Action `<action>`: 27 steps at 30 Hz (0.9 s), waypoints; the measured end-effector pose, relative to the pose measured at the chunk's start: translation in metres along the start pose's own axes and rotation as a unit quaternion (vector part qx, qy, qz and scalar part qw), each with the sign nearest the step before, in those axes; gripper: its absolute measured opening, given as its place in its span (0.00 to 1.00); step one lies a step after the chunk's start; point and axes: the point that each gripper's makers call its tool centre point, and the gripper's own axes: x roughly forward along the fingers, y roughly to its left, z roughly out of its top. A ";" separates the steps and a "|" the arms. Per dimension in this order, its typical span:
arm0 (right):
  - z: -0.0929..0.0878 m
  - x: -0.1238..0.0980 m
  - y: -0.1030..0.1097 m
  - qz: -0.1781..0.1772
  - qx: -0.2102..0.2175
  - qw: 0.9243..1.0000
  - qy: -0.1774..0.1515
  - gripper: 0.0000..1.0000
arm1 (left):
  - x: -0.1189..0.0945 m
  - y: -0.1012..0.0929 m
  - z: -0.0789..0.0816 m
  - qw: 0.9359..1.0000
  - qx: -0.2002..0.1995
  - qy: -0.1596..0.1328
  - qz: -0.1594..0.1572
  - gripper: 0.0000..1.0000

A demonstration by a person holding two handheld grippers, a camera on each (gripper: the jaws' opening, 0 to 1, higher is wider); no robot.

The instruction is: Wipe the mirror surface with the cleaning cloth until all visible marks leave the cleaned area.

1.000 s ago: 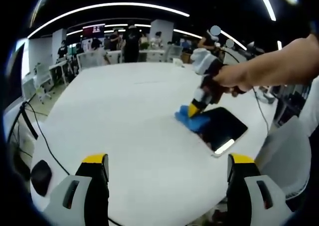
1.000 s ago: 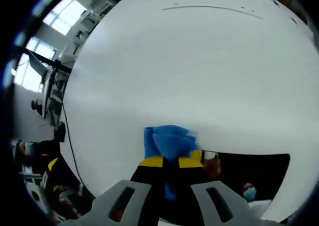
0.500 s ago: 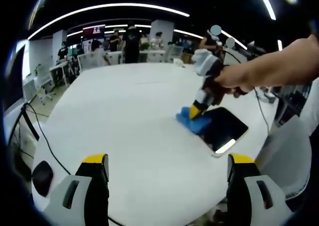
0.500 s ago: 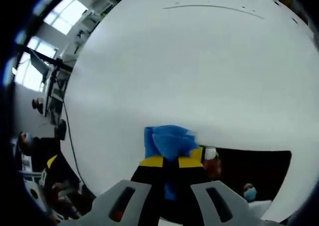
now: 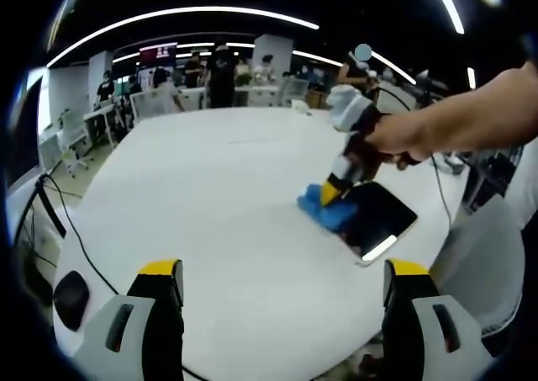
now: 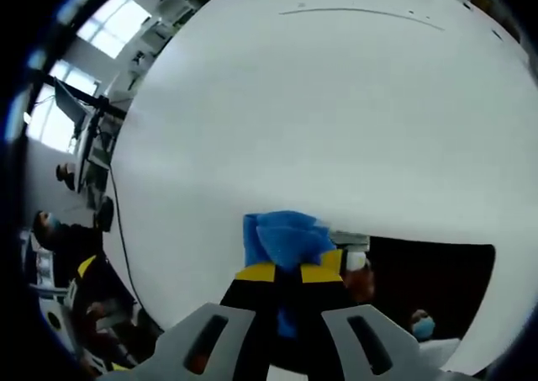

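A dark rectangular mirror (image 5: 377, 221) lies flat on the white table (image 5: 210, 196), right of centre in the left gripper view. The blue cleaning cloth (image 5: 326, 211) rests on the mirror's near-left corner, and the right gripper (image 5: 333, 189), held by a hand, is shut on it. In the right gripper view the cloth (image 6: 284, 236) bunches out past the shut yellow-tipped jaws of the right gripper (image 6: 287, 273), and the mirror (image 6: 429, 288) runs dark to the right, reflecting the room. My left gripper (image 5: 282, 276) stands open low over the table's near edge, holding nothing.
A black cable (image 5: 71, 234) trails along the table's left side to a dark round object (image 5: 69, 297). Chairs, desks and several people stand in the office beyond the table's far edge. The table's right edge lies just past the mirror.
The right gripper and cloth have slid slightly rightward along the mirror's edge. The left gripper has stayed still.
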 end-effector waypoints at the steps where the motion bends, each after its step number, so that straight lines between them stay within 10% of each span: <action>1: 0.000 0.000 0.000 0.000 0.000 1.000 0.000 0.02 | 0.000 0.000 0.001 1.000 0.000 -0.001 0.000 1.00; 27: -0.020 0.000 0.007 0.007 -0.002 1.000 -0.008 0.02 | -0.002 -0.010 0.003 1.000 0.006 -0.007 -0.008 1.00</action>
